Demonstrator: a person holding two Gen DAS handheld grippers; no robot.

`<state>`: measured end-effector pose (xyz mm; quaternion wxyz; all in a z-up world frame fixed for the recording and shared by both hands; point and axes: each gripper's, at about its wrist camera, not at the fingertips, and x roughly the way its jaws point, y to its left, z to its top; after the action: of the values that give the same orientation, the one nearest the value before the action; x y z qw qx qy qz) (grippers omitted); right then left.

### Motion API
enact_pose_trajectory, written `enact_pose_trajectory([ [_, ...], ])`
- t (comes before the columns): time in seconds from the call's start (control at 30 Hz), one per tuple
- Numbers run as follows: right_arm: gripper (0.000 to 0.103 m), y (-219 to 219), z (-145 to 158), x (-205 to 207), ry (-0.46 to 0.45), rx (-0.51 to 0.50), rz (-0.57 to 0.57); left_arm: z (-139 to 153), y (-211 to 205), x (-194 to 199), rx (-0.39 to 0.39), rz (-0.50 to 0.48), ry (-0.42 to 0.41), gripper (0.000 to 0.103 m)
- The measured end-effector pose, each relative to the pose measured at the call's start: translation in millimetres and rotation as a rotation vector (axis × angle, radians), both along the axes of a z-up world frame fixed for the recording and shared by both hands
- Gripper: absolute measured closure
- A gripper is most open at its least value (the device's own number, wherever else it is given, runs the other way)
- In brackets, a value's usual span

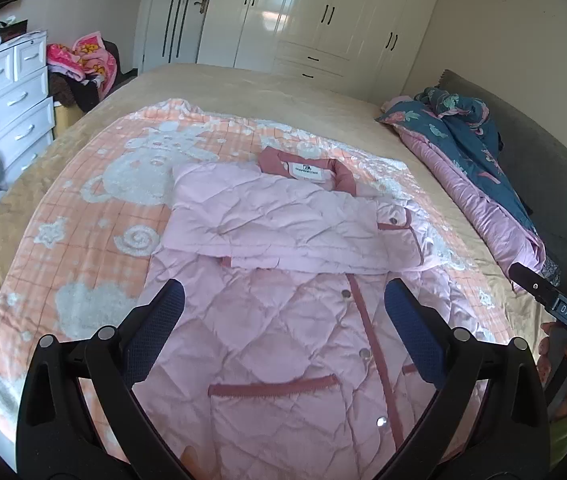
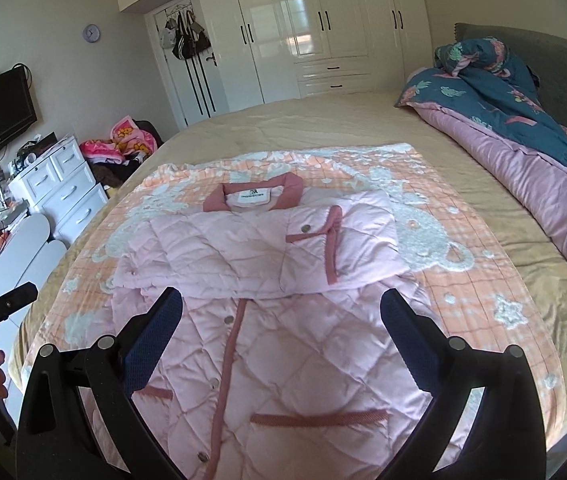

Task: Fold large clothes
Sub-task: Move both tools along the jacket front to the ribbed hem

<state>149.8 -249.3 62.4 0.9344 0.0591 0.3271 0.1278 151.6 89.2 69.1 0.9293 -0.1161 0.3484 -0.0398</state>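
Big bed w/ tan cover (image 2: 343, 120), peach-and-white patterned blanket (image 2: 463, 280) spread over it, and the pink quilted button-front jacket (image 2: 283, 340) lying flat on that blanket, collar at the far end, sleeves folded across the chest. Left gripper (image 1: 283, 308) and right gripper (image 2: 281, 308) both hover above the jacket's lower half near the hem, jaws spread wide, holding nothing. Risk as I see it: puffy, slippery quilting, so lifting the hem unevenly could drag the crossed sleeves off the chest, or one jaw could pinch the blanket too
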Motion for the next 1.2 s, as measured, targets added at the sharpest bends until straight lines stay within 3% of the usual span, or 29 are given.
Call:
enact_pose_trajectory([
  [1.2,0.004,-80,-54,-75,0.107,-0.012,-0.050,-73,9,-78,0.059,0.070,0.149,0.009],
])
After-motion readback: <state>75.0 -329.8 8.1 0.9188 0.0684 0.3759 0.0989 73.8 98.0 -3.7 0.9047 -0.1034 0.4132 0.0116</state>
